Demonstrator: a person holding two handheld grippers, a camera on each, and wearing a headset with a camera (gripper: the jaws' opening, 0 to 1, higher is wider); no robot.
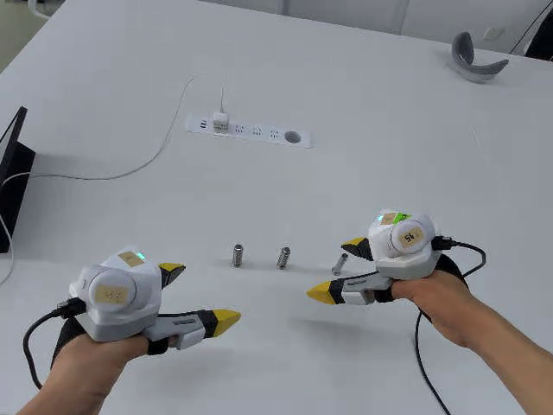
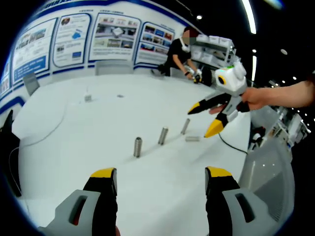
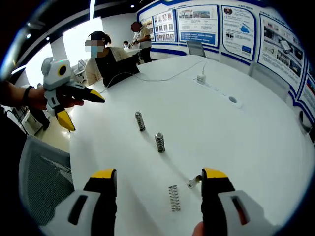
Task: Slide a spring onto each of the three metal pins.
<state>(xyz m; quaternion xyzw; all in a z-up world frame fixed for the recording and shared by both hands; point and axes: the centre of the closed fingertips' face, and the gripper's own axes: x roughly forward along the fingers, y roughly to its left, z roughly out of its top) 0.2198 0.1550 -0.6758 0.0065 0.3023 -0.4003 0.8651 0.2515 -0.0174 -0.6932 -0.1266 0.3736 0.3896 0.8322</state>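
Note:
Two upright metal pins, each with a spring on it, stand mid-table; they show again in the right gripper view. A third, bare pin leans just in front of my right gripper, beside its right finger. A loose spring lies flat on the table between that gripper's fingers. My right gripper is open and holds nothing. My left gripper hovers open at the near left, well short of the pins.
A white power strip with a plugged-in cable lies farther back. At the far right corner sits a grey curved band. A black device is at the left edge. People work at the table's far side.

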